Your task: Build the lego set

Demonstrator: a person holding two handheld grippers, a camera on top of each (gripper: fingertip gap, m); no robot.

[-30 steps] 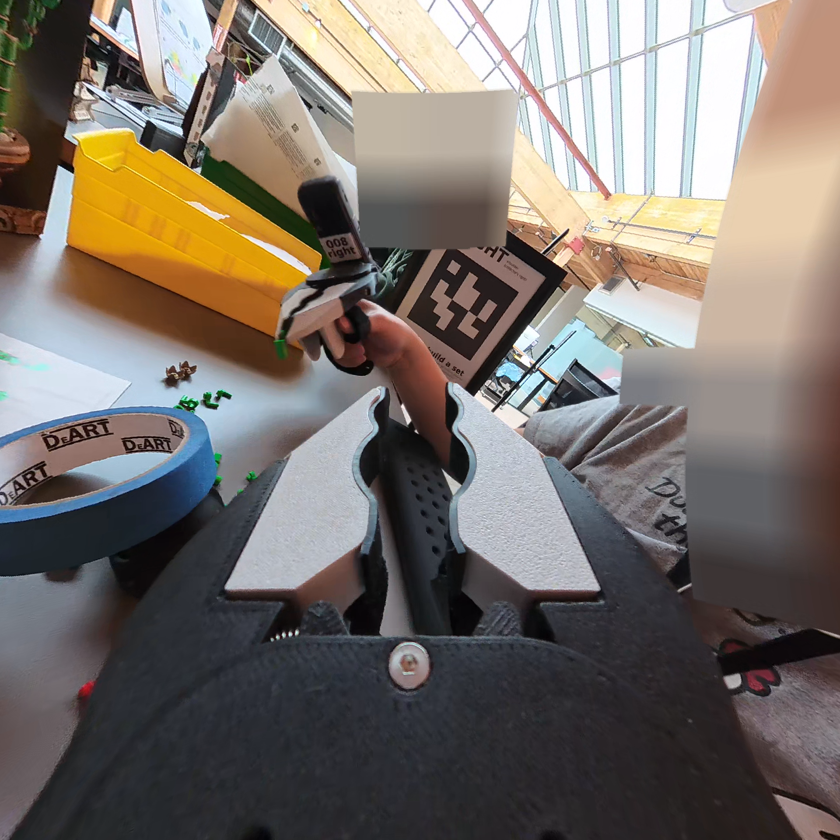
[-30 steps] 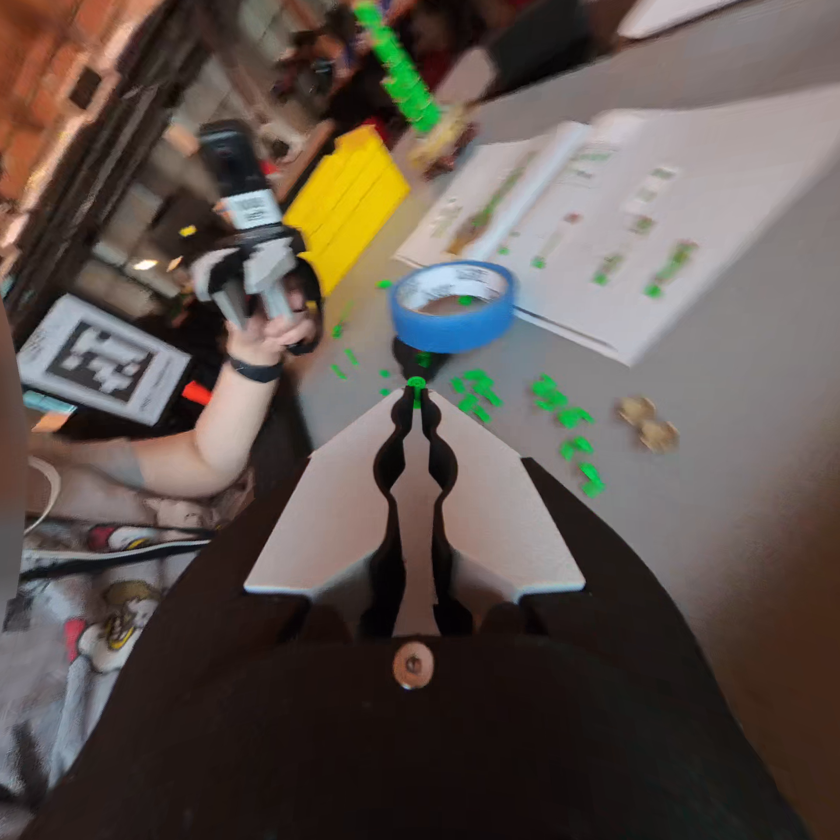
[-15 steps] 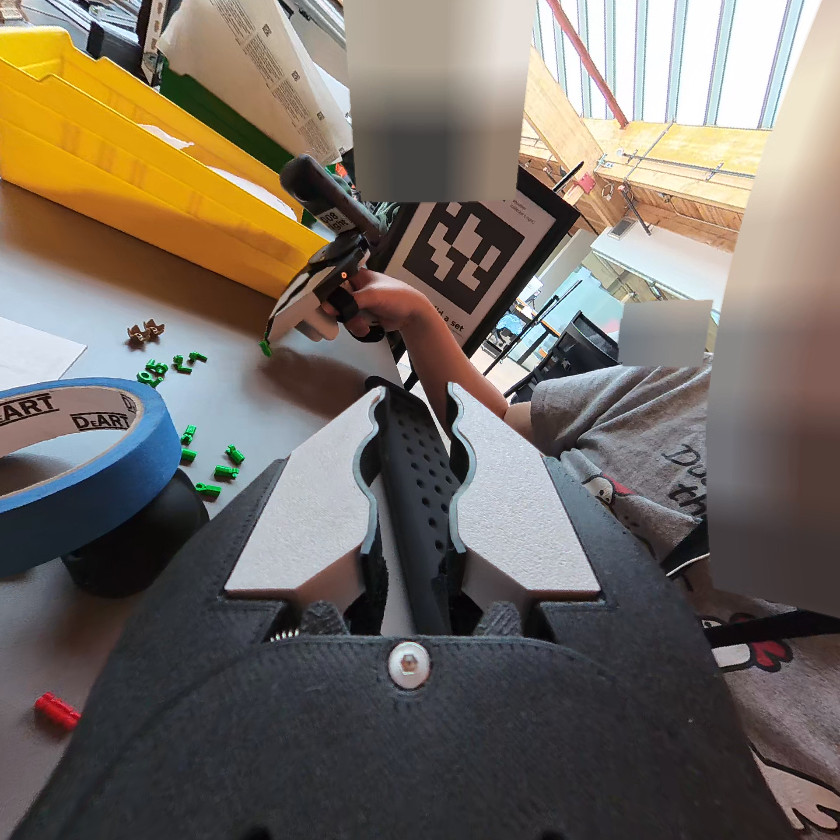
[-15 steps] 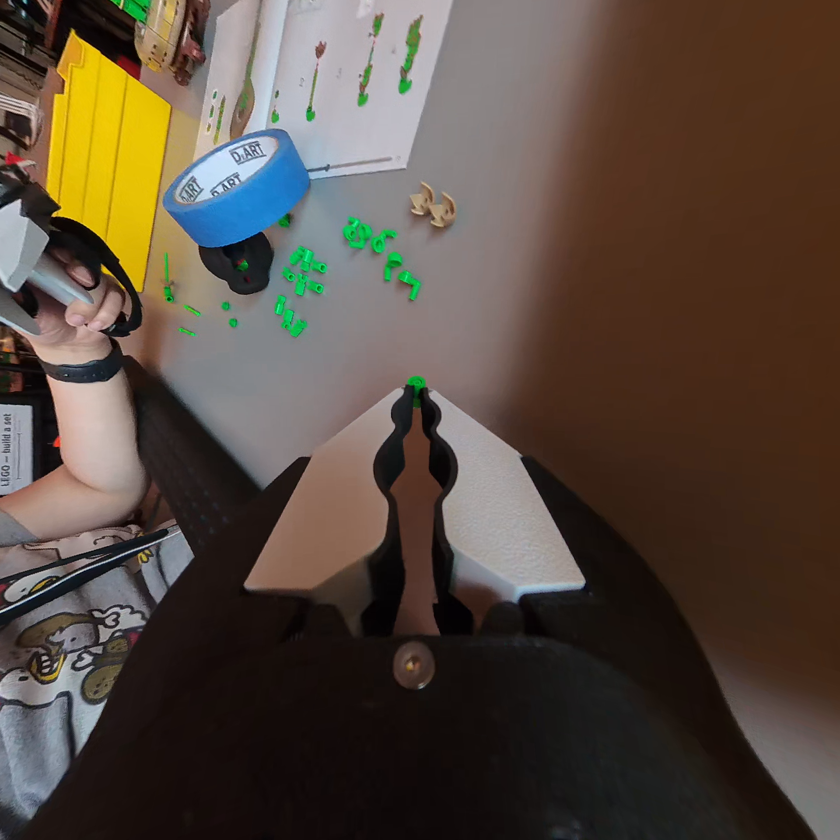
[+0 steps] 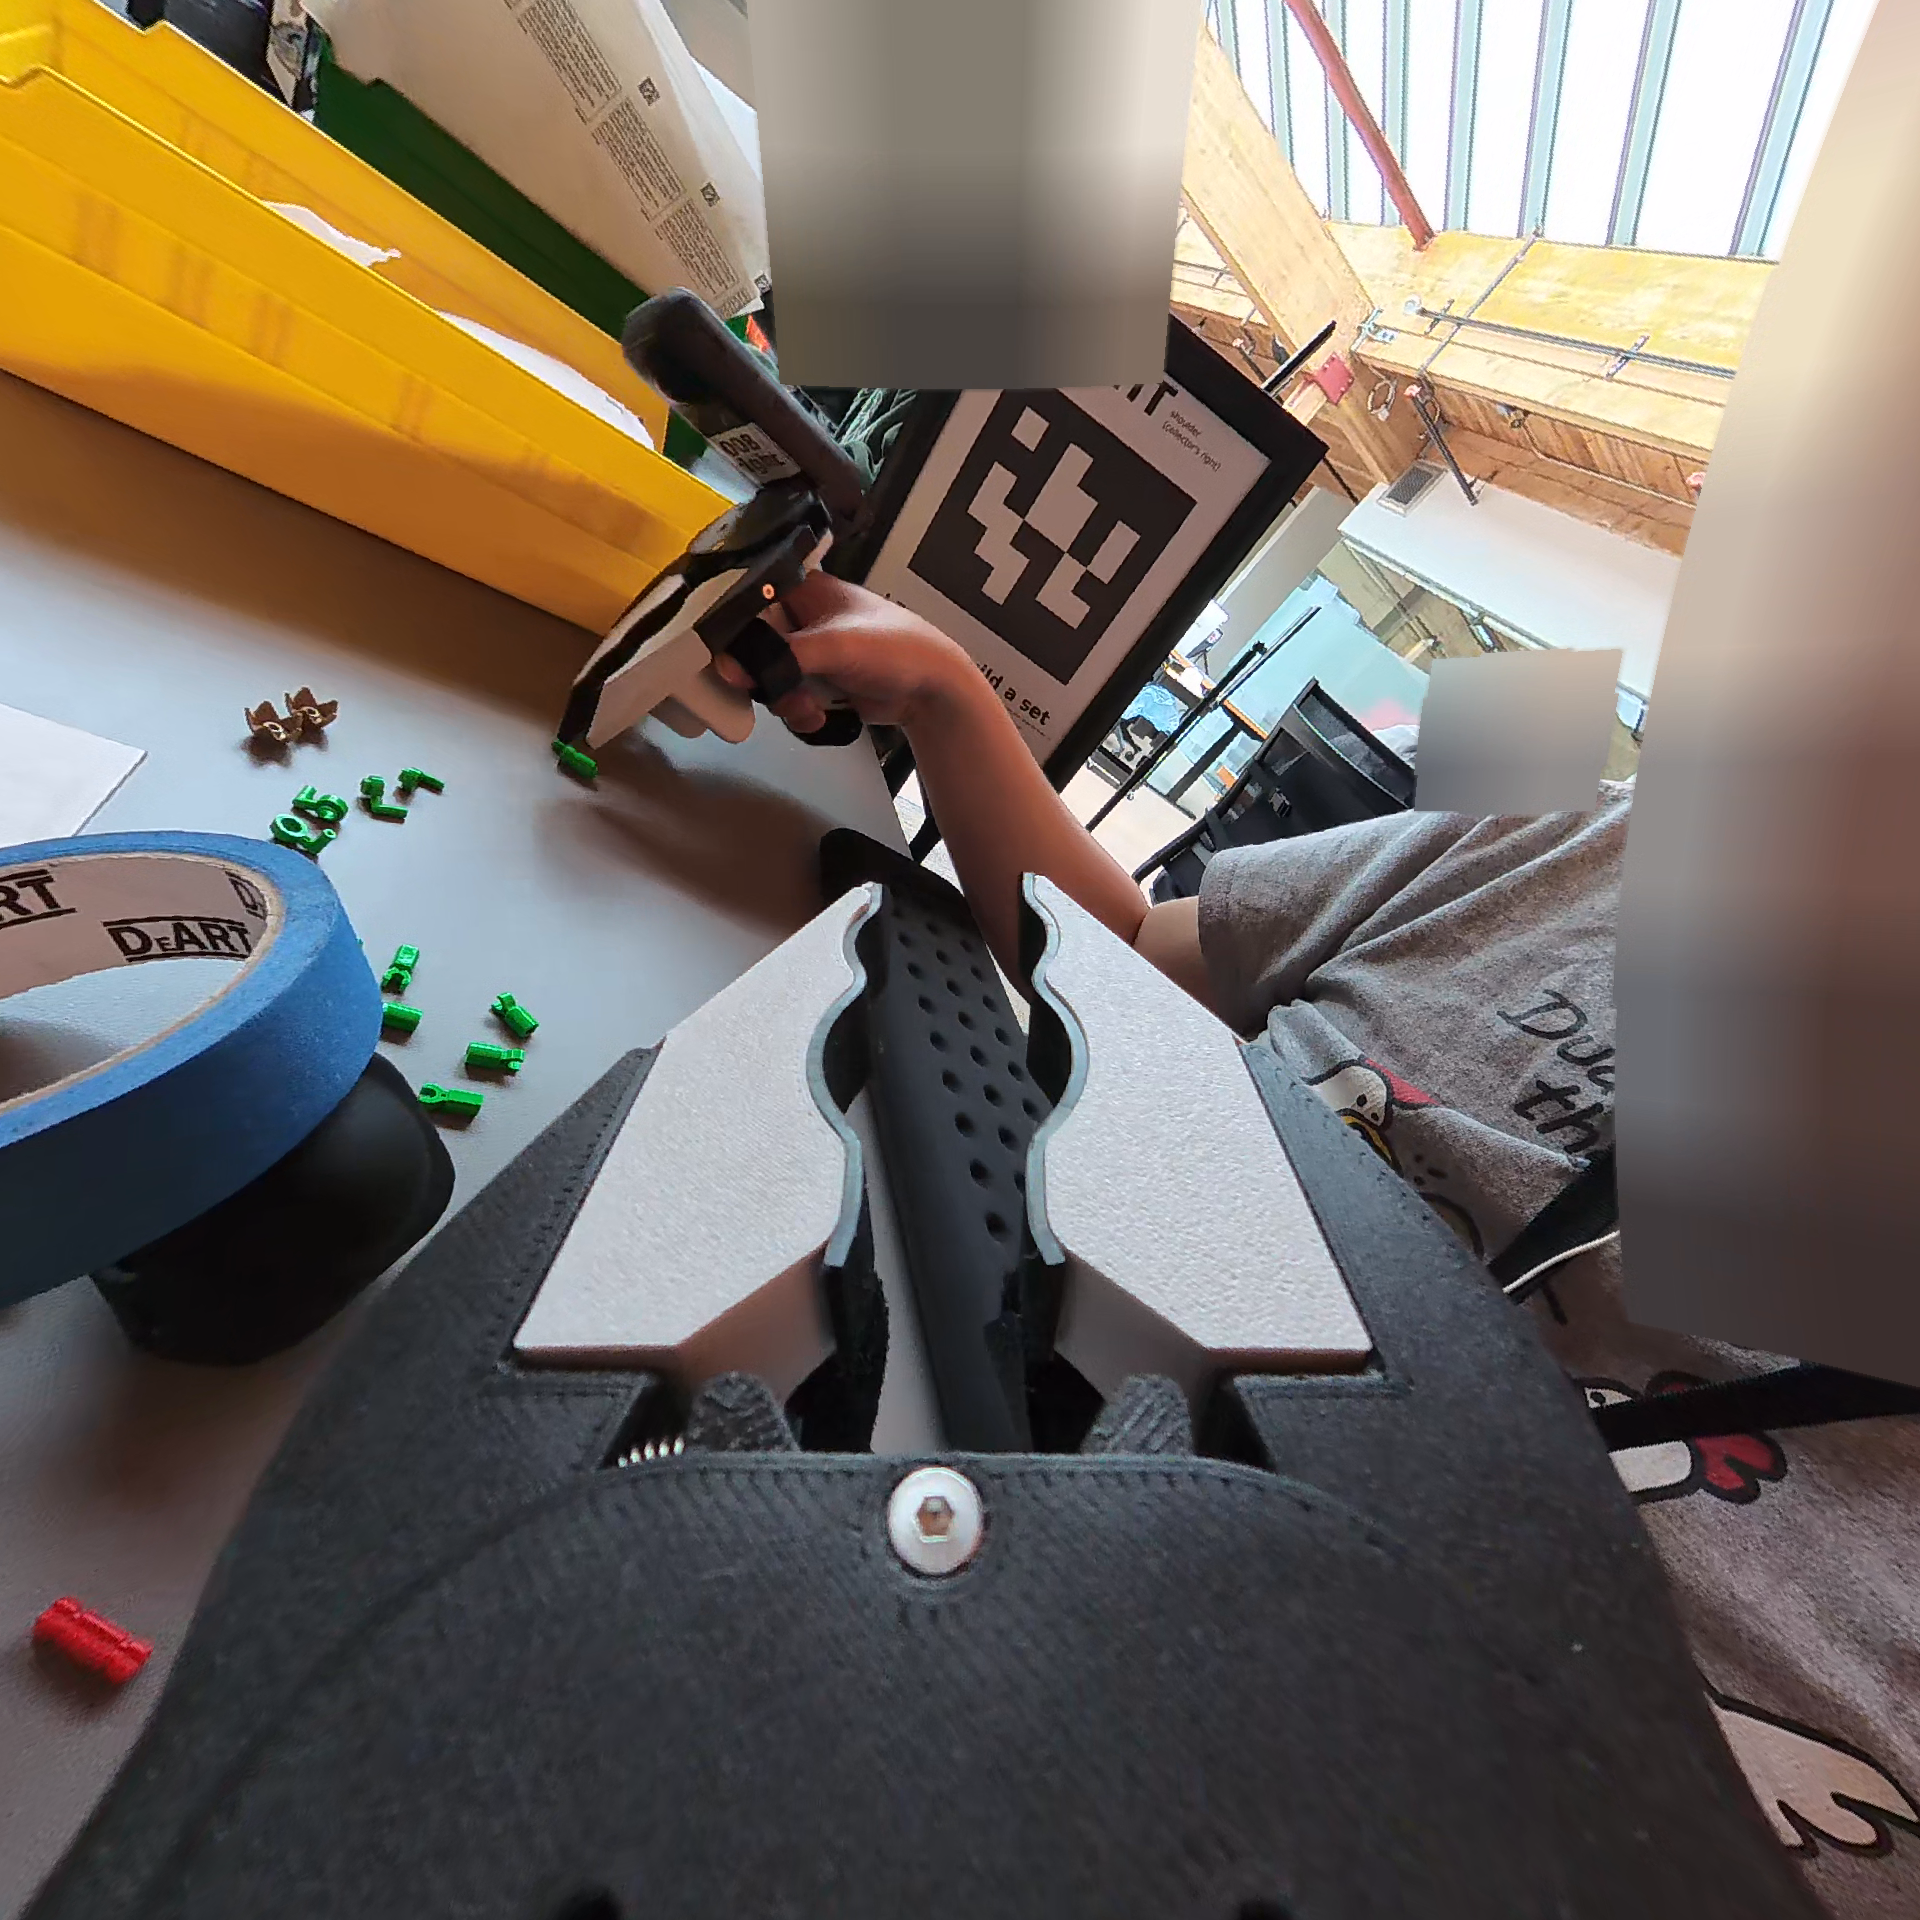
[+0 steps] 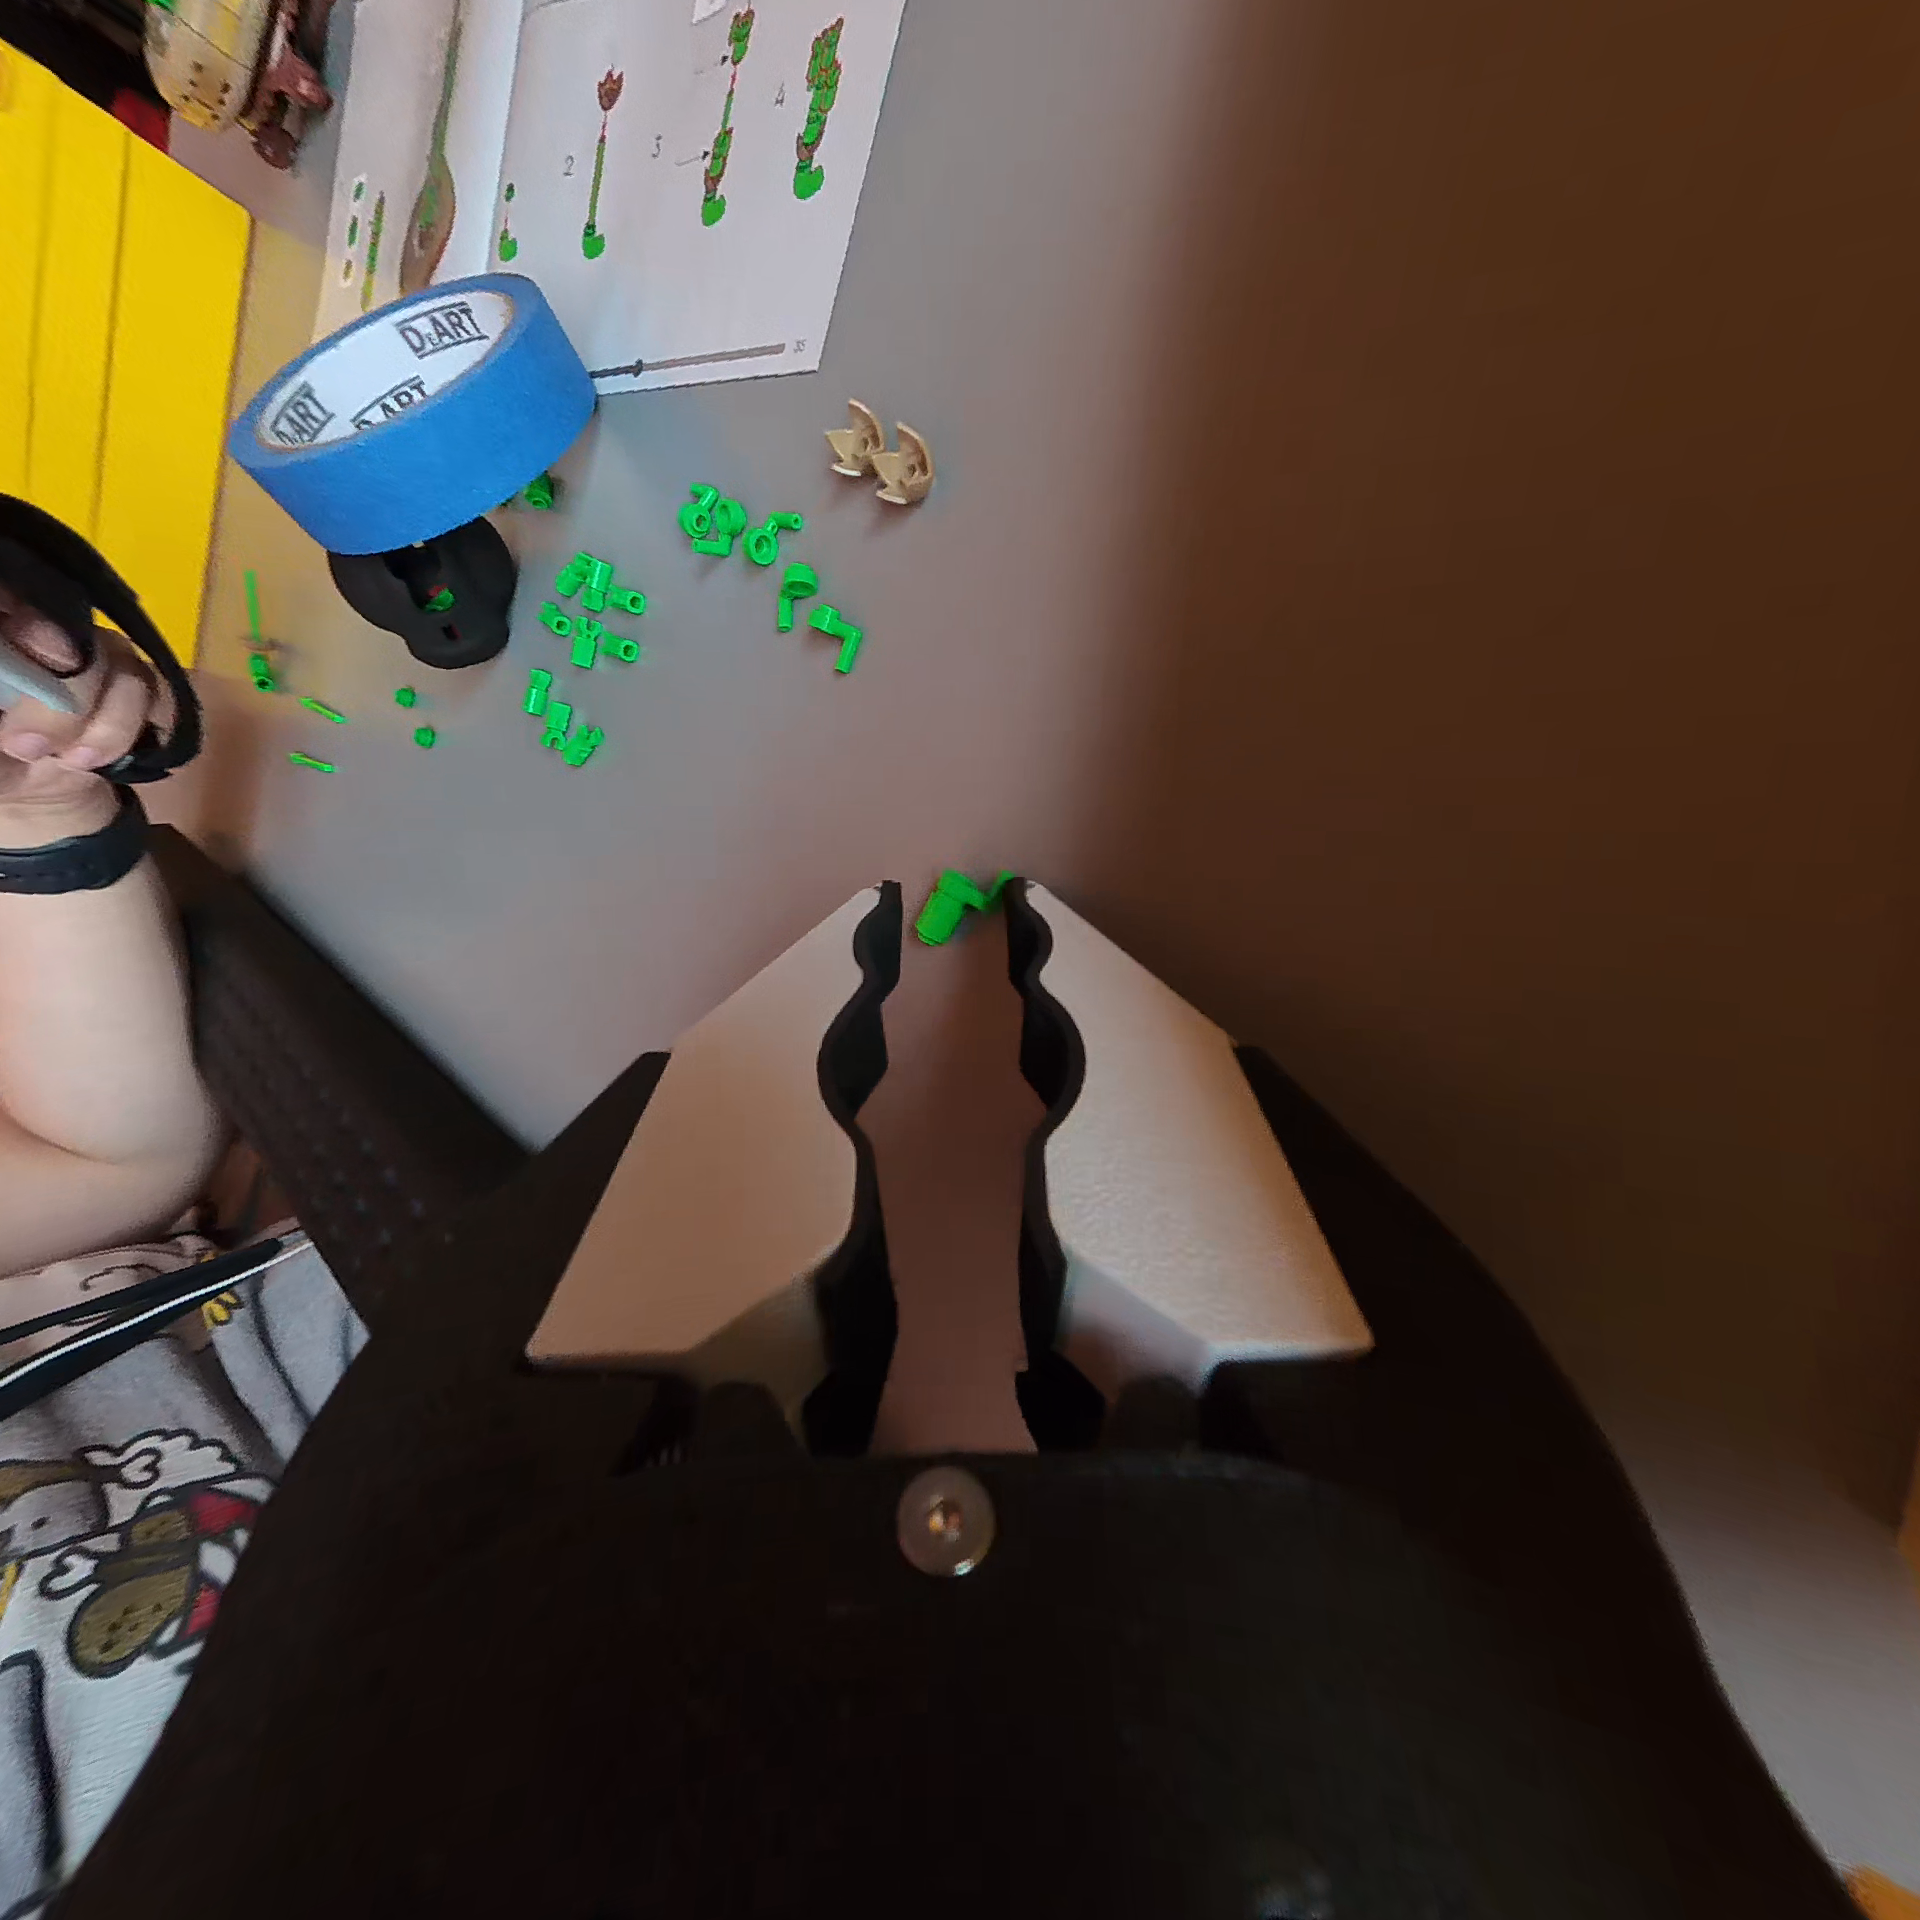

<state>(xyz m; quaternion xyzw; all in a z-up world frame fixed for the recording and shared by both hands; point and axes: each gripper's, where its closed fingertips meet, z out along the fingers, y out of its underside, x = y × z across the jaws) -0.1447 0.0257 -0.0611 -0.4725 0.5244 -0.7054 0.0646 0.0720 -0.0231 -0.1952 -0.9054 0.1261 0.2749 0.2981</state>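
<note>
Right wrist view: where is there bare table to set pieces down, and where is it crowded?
Bare table runs right of the tan pieces and the right gripper. A smaller free strip lies between its tips and the green pieces. It is crowded around the blue tape roll and the instruction sheet.

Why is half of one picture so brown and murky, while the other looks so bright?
Right wrist view: a broad shadow darkens the table on the right, and the hand at the left edge is blurred. Left wrist view: the skylight glares white, and the wide lens bends the yellow bin.
</note>
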